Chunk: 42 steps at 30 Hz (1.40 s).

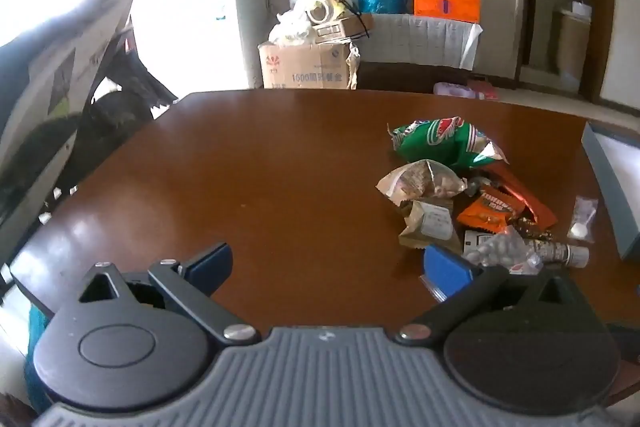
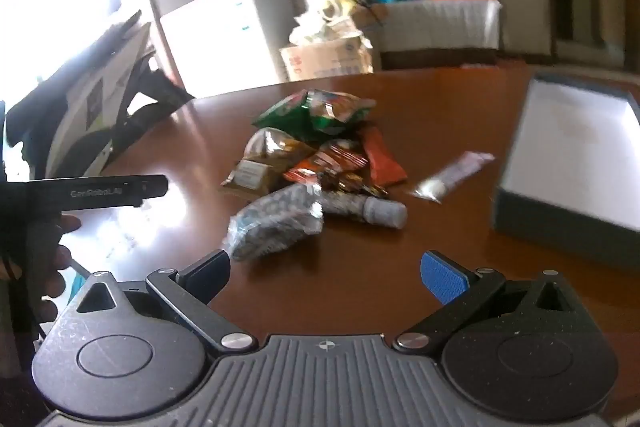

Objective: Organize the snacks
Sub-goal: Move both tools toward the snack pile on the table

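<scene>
The grey box [image 2: 560,155] stands open on the brown table [image 2: 360,267], ahead and to the right of the right gripper [image 2: 326,273]; its white inside shows nothing in it. In the left wrist view only a corner of that box [image 1: 612,187] shows, cut off by the right edge.

The snack pile [image 2: 316,163] lies on the table straight ahead of the right gripper and ahead-right of the left gripper [image 1: 332,267]. A green bag [image 1: 444,143] sits at its far end, an orange packet [image 1: 490,213] in the middle, and a clear bag of pale round sweets [image 2: 272,227] nearest the tongs. A small clear packet [image 2: 452,177] lies apart, between pile and box. The right view is blurred, so labels cannot be read.

Both tongs are released, jaws spread wide with nothing between them. The right finger [image 1: 448,269] of the left gripper covers part of the nearest wrappers.

At the left edge of the right view a hand [image 2: 44,251] holds the other gripper's body.

Bare tabletop stretches ahead and left of the left gripper up to the curved far edge.
</scene>
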Tool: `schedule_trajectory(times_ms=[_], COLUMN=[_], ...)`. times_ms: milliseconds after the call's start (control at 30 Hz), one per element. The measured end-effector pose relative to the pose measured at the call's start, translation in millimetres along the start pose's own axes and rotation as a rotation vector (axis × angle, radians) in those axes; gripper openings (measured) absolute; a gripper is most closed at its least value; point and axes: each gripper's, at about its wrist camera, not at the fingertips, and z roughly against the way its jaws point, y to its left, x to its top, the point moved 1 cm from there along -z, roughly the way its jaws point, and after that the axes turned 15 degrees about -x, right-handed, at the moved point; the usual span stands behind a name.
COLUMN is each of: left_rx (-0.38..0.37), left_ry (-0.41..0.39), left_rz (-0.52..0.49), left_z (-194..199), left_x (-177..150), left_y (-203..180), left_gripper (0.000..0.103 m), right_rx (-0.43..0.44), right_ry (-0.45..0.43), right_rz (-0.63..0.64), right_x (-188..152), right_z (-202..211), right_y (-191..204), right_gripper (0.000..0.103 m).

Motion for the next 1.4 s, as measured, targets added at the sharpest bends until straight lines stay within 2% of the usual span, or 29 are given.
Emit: schedule_trajectory(times_ms=[67, 167, 300, 400, 700, 767, 867, 1033, 1233, 1400], left_rx=[0.009, -0.004, -0.036, -0.069, -0.194, -0.182, -0.207, -0.232, -0.239, -0.247], left_ry=[-0.031, -0.053, -0.016, -0.003, 0.025, 0.034, 0.055, 0.059, 0.066, 0.074], left_rz=[-0.005, -0.067, -0.134, -0.196, -0.220, -0.225, -0.220, -0.256, -0.248, -0.252], left_z=[4.3, 2.7, 0.9, -5.6, -19.1, -22.6, -28.0, -30.5, -34.7, -39.8], left_x=[-4.7, -13.5, -21.0, -28.3, -35.4, -36.7, -35.7, -39.7, -39.0, -38.9], left_y=[-3.5, -11.7, -21.0, -30.8, -49.6, -55.4, -58.5, -68.2, -70.5, -70.0], left_gripper=[0.103, 0.103, 0.103, 0.103, 0.102, 0.102, 0.102, 0.102, 0.102, 0.102], right_rx=[0.011, -0.011, 0.025, 0.001, -0.016, -0.041, -0.061, -0.083, -0.089, -0.091], right_ry=[-0.019, -0.050, -0.024, -0.042, -0.035, -0.031, -0.033, -0.049, -0.046, -0.045], right_rz=[0.066, 0.173, 0.176, 0.202, 0.142, 0.152, 0.161, 0.109, 0.056, 0.078], right_x=[5.4, 9.8, 4.6, 3.9, 3.7, 3.0, 3.5, 7.0, 8.4, 7.5], right_z=[-4.4, -12.3, -16.2, -12.5, -9.3, -10.3, -9.4, -3.2, -1.7, -2.7], right_y=[8.4, 18.6, 21.3, 20.8, 3.8, 3.7, -0.7, -14.3, -24.4, -20.1], right_gripper=[0.103, 0.103, 0.103, 0.103, 0.103, 0.103, 0.103, 0.103, 0.103, 0.103])
